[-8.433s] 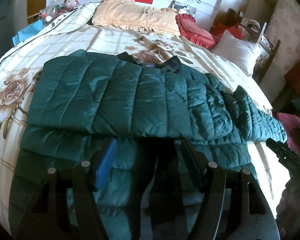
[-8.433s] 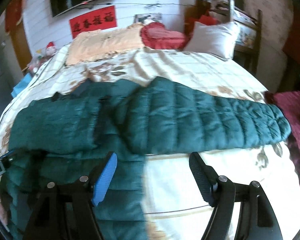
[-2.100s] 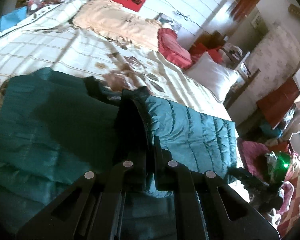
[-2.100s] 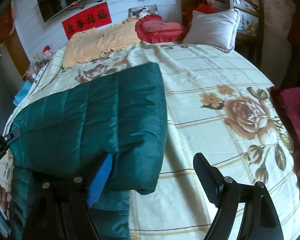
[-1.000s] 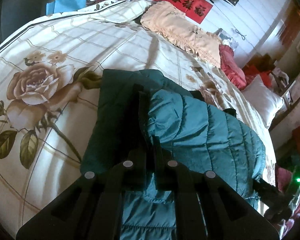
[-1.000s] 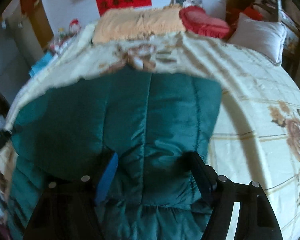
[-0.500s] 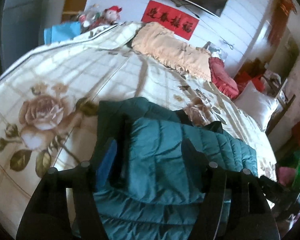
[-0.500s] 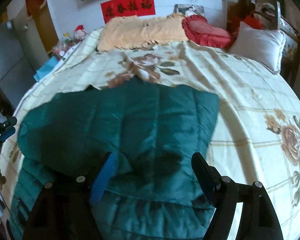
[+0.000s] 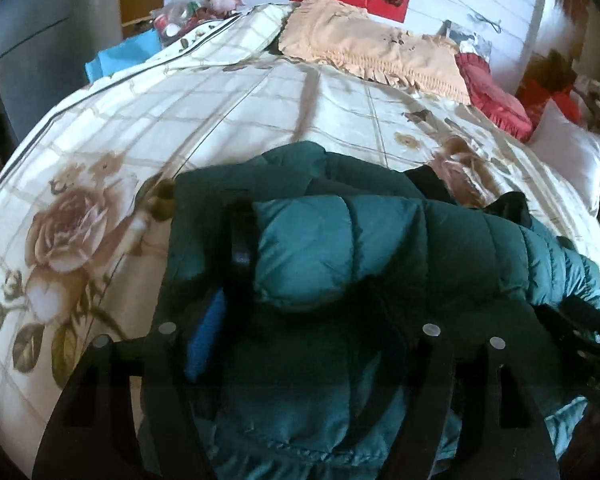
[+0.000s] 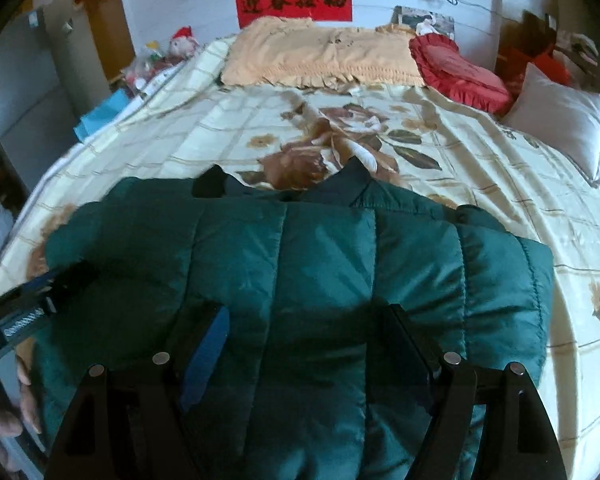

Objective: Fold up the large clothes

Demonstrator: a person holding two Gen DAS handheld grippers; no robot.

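Observation:
A dark green quilted puffer jacket (image 9: pixel 340 248) lies on the bed with both sleeves folded in over its body. Its dark collar (image 10: pixel 340 188) points toward the pillows. It also fills the right wrist view (image 10: pixel 320 272). My left gripper (image 9: pixel 296 328) is open and empty, just above the jacket's left side. My right gripper (image 10: pixel 304 340) is open and empty, above the jacket's lower middle. The left gripper (image 10: pixel 24 316) also shows at the left edge of the right wrist view, and the right gripper (image 9: pixel 580 320) shows at the right edge of the left wrist view.
The bed (image 9: pixel 228 104) has a cream floral checked cover. At its head lie a peach pillow (image 10: pixel 320 56), a red cushion (image 10: pixel 460 72) and a white pillow (image 10: pixel 560 116). Toys and a blue bag (image 9: pixel 124 56) sit beside the bed at left.
My left gripper let go of the folded sleeve and opened, then drew back a little. My right gripper stayed open and moved in over the jacket.

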